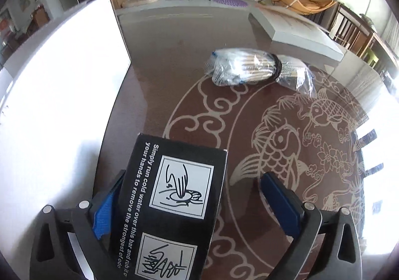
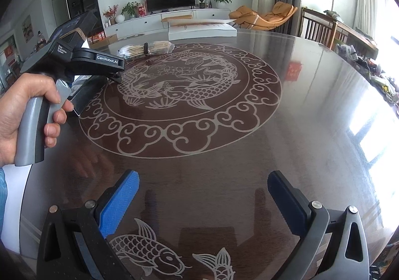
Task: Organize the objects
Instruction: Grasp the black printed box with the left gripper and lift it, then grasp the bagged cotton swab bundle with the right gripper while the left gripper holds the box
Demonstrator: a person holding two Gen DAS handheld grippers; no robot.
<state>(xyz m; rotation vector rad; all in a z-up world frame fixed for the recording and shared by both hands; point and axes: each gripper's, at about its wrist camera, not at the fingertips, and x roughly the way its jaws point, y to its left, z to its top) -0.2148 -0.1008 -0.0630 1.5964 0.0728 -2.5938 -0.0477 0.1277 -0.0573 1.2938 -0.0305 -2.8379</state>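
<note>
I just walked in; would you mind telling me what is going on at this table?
A person is tidying with two handheld grippers. The left gripper stands open around a black box, which touches only its left finger. The right gripper hovers open and empty over the table. A bagged bundle of sticks lies farther back.

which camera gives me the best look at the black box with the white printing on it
The left wrist view. The black box fills the foreground between the open left tongs, against one pad only, with its text and drawings legible. In the right wrist view it is mostly hidden behind the left handle; only a dark edge shows, I think.
</note>
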